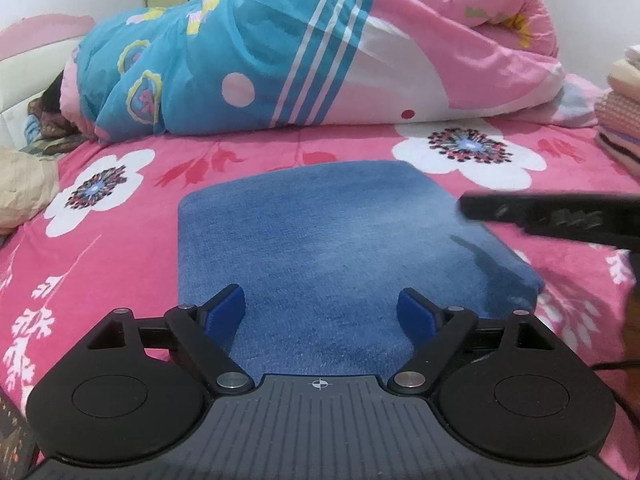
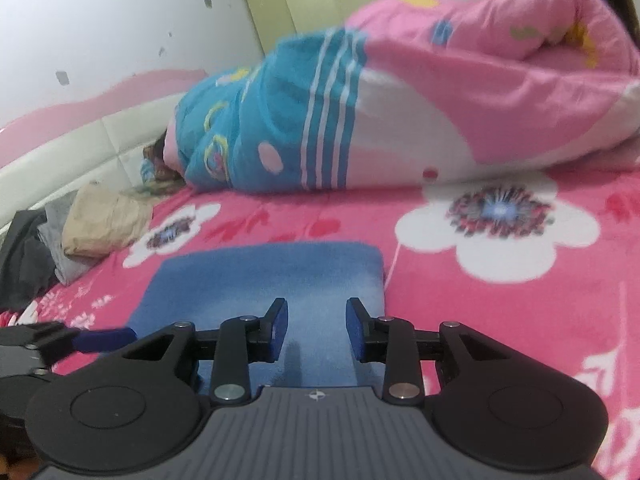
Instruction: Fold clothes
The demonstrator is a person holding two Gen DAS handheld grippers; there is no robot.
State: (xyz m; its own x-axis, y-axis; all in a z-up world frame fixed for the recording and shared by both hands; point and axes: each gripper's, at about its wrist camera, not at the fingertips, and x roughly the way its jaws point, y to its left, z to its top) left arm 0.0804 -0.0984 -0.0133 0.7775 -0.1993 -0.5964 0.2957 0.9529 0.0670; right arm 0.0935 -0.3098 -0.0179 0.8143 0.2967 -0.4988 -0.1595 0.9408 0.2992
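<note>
Blue fleece garment point(image 1: 340, 248) is seen folded into a flat rectangle on the pink floral bedspread point(image 1: 120, 216). Left gripper point(image 1: 320, 312) and right gripper point(image 2: 316, 330) are held spread above it, nothing grasped. If only the top layer, seemingly thick, were pinched, the fold could be pulled apart.

Ahead of me the bed point(image 1: 120, 240) wears a hot-pink cover printed with big white flowers. Across its far side lies a rolled quilt point(image 1: 320, 52), turquoise with white stripes at one end and pink at the other. To my left, near the white padded headboard point(image 2: 80, 148), sits a crumpled beige cloth point(image 2: 108, 224) with grey and dark garments point(image 2: 36, 256) heaped just beside it. At my right edge I see a stack of folded fabrics point(image 1: 622, 112). Behind everything stands a white wall point(image 2: 120, 32) with pale cupboard doors point(image 2: 316, 4).
</note>
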